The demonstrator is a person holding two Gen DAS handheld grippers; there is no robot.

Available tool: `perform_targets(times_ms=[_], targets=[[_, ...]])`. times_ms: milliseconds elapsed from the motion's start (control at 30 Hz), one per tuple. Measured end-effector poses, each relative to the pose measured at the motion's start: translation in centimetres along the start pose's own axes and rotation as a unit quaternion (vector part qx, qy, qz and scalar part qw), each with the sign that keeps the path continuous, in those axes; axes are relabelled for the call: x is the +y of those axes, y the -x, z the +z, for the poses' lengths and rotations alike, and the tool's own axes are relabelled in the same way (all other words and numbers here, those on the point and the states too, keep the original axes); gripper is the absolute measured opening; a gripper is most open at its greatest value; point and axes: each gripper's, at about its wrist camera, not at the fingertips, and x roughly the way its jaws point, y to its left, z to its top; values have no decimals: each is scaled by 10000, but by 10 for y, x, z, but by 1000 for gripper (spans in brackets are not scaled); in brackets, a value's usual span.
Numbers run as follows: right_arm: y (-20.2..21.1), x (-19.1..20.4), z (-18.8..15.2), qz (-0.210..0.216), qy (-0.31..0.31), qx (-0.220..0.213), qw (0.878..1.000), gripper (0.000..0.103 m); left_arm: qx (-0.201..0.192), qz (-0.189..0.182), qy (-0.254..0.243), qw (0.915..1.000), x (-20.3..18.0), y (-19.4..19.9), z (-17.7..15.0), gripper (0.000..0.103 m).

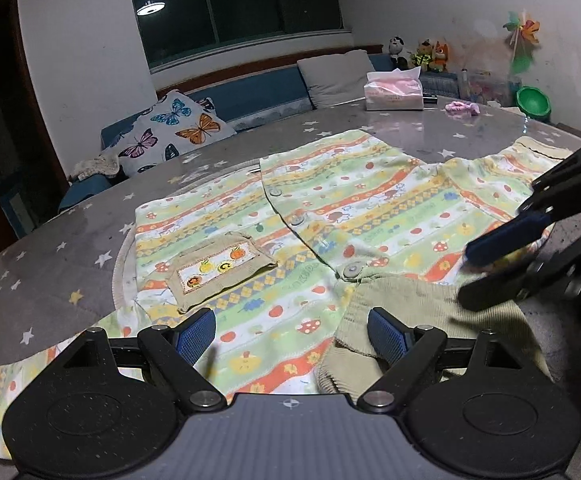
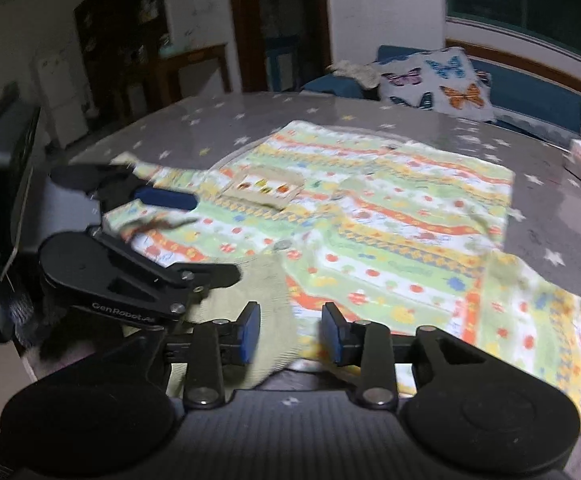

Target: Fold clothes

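Motion blur is smearing the right wrist view, and the near sleeve ends are running under both gripper bodies, out of sight. The striped child's shirt [image 1: 330,216] is lying spread flat on the star-patterned table [image 1: 50,264], collar toward the cameras. The left gripper [image 1: 292,334] is hovering with fingers spread wide over the collar; the right gripper [image 2: 290,334] is likewise gaping, holding nothing. A tissue pack [image 1: 394,90] is sitting beyond, with a butterfly cushion [image 1: 174,128] behind.
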Motion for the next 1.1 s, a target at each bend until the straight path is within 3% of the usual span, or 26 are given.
perform_targets(times_ms=[67,267,600,1100], targets=[[6,-12,-3,-154,-196,-83,9997,39,3,24,-9,10000,0,-1,0,87],[14,-53,-15,-736,-751,-106,9944,39,3,37,-32,10000,-2,0,0,87],[41,-116,-42,-1648,-1570,-312,9733,42,28,59,-58,10000,-1,-2,1,90],[85,-187,-75,-3024,-2300,-509,9236,42,55,53,-94,9999,0,-2,2,91]])
